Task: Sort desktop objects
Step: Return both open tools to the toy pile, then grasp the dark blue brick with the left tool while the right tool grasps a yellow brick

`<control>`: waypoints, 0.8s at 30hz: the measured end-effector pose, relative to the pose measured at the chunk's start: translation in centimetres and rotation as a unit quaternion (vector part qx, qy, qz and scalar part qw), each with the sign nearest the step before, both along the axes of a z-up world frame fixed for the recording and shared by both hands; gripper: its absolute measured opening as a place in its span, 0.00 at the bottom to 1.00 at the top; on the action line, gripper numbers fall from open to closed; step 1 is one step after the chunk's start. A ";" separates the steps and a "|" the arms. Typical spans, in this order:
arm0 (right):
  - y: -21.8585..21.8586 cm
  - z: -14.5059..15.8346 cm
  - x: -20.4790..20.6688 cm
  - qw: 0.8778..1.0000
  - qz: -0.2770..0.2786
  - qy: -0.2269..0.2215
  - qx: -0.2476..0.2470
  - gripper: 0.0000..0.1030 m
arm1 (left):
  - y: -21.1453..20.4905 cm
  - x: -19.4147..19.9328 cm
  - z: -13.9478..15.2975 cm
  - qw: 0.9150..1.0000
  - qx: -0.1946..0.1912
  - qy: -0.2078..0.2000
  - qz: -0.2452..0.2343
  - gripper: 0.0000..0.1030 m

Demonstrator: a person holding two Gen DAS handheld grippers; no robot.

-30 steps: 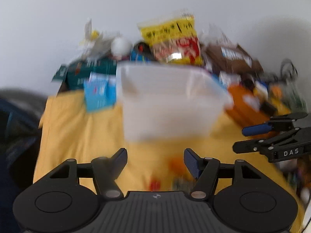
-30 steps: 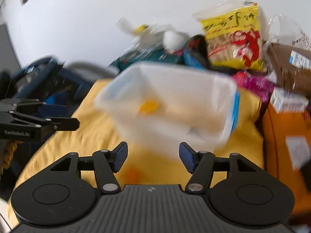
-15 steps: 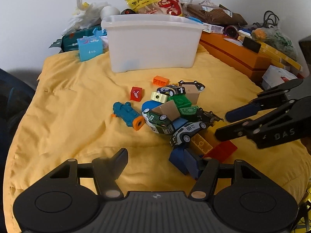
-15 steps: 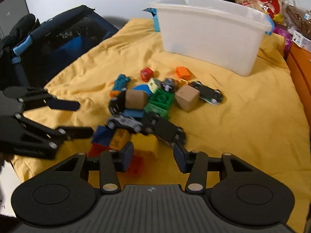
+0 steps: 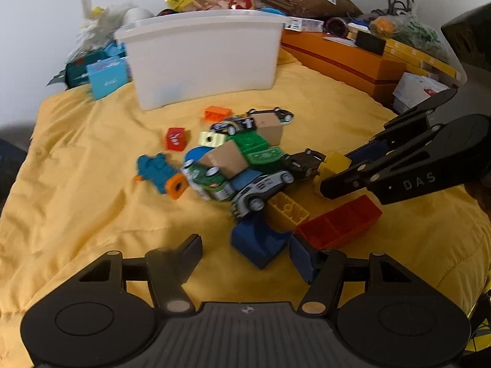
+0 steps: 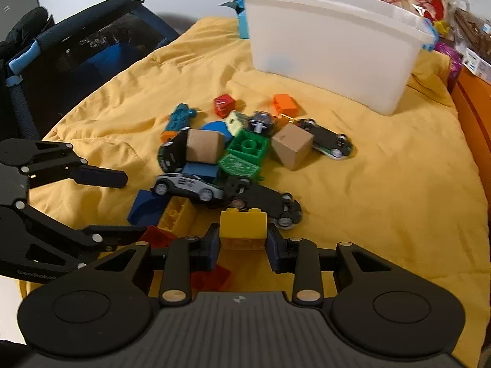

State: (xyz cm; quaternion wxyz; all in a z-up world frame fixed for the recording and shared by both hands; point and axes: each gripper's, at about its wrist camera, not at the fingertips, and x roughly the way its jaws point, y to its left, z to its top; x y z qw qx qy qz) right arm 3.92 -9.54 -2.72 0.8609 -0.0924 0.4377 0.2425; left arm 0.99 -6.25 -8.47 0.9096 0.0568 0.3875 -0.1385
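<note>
A yellow quilt (image 6: pixel 383 190) covers the work surface, with a white wall behind it and clutter along the far edge.

The right gripper (image 6: pixel 243 245) is clenched on a yellow brick (image 6: pixel 243 225); its two blue pads press against the brick's sides. Just past the fingertips lies a black toy car (image 6: pixel 260 199) on its roof, touching the brick's far side. Left of the jaws a red brick (image 6: pixel 158 236) and a yellow studded brick (image 6: pixel 175 214) lie side by side, with a dark blue block (image 6: pixel 144 205) beyond them. Farther ahead the pile holds a silver toy car (image 6: pixel 187 185), a green brick (image 6: pixel 248 147) and two cardboard-brown blocks (image 6: pixel 204 147), one at either side of the green brick. Well ahead and to the right stands the white plastic bin (image 6: pixel 334 46).

The left gripper (image 5: pixel 250 256) is released, fingers spread wide with nothing between them. The dark blue block (image 5: pixel 259 242) lies just ahead of the gap, toward the right finger. The red brick (image 5: pixel 340 224) sits ahead and right, lying open side up. Farther ahead to the left are a teal toy figure (image 5: pixel 156 168) and a small red cube (image 5: pixel 175 138). From this view the right gripper (image 5: pixel 333 170) reaches in from the right, holding the yellow brick (image 5: pixel 334 162) at the pile's edge. The bin (image 5: pixel 202 58) stands straight ahead beyond the pile, with a light blue box (image 5: pixel 107 76) to its left and an orange box (image 5: pixel 340 58) to its right.
</note>
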 end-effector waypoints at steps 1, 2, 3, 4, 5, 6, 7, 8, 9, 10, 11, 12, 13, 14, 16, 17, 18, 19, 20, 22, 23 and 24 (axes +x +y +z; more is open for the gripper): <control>-0.3 0.0 0.0 1.000 -0.006 0.001 0.000 0.34 | -0.3 0.2 -0.1 1.000 0.001 -0.001 -0.007 0.65; -0.7 0.0 0.0 1.000 -0.012 0.002 -0.001 0.34 | -0.5 0.3 -0.3 1.000 0.004 -0.001 -0.014 0.64; -1.1 0.0 0.0 1.000 -0.018 0.003 0.000 0.34 | -0.7 0.5 -0.4 1.000 0.007 0.001 -0.018 0.62; -1.4 0.1 0.1 1.000 -0.023 0.004 0.000 0.34 | -0.8 0.6 -0.5 1.000 0.008 0.003 -0.023 0.57; -1.7 0.2 0.1 1.000 -0.027 0.005 0.001 0.34 | -0.9 0.7 -0.5 1.000 0.008 0.002 -0.025 0.54; -2.0 0.3 0.1 1.000 -0.030 0.005 0.003 0.34 | -0.9 0.7 -0.4 1.000 0.005 0.002 -0.027 0.51; -2.2 0.4 0.1 0.999 -0.034 0.003 0.005 0.34 | -0.9 0.8 -0.3 1.000 0.003 0.002 -0.030 0.46; -2.4 0.5 0.1 0.999 -0.037 0.002 0.007 0.34 | -0.9 0.7 -0.2 1.000 0.004 0.000 -0.031 0.45; -2.5 0.6 0.1 0.999 -0.040 0.002 0.010 0.34 | -0.9 0.6 -0.2 0.999 0.005 -0.001 -0.031 0.45; -2.7 0.6 0.1 0.999 -0.042 0.001 0.012 0.34 | -0.9 0.5 -0.1 1.000 0.004 -0.001 -0.030 0.45; -2.8 0.7 0.2 0.999 -0.044 0.001 0.015 0.34 | -0.8 0.4 0.0 1.000 0.001 0.001 -0.027 0.45; -2.9 0.8 0.2 0.999 -0.046 0.000 0.017 0.34 | -0.7 0.4 0.1 1.000 -0.002 0.001 -0.024 0.45; -2.9 0.8 0.2 0.999 -0.047 -0.001 0.019 0.34 | -0.6 0.2 0.2 1.000 -0.004 0.000 -0.022 0.45; -3.0 0.9 0.3 0.999 -0.047 -0.002 0.022 0.34 | -0.5 0.1 0.4 1.000 -0.006 -0.001 -0.021 0.45; -3.1 1.1 0.4 0.999 -0.046 -0.004 0.027 0.34 | -0.2 -0.2 1.0 1.000 -0.014 -0.004 -0.016 0.45; -3.1 1.3 0.4 0.999 -0.046 -0.007 0.029 0.34 | 0.0 -0.3 1.4 1.000 -0.021 -0.007 -0.011 0.45; -3.2 1.4 0.5 0.998 -0.046 -0.008 0.030 0.34 | 0.3 -0.2 1.8 1.000 -0.026 -0.008 -0.005 0.45; -3.2 1.5 0.5 0.998 -0.046 -0.010 0.033 0.34 | 0.6 -0.3 2.3 0.999 -0.032 -0.011 0.004 0.45; -3.2 1.7 0.6 0.998 -0.047 -0.012 0.036 0.34 | 0.9 -0.2 2.9 0.999 -0.041 -0.014 0.015 0.45; -3.2 2.1 0.7 0.998 -0.047 -0.018 0.041 0.34 | 1.6 0.1 3.9 0.998 -0.055 -0.020 0.032 0.45; -3.2 2.4 0.7 0.998 -0.046 -0.022 0.043 0.34 | 1.8 0.3 4.5 0.997 -0.060 -0.025 0.038 0.45; -3.2 2.6 0.8 0.998 -0.045 -0.025 0.044 0.34 | 2.0 0.7 5.0 0.997 -0.062 -0.028 0.042 0.45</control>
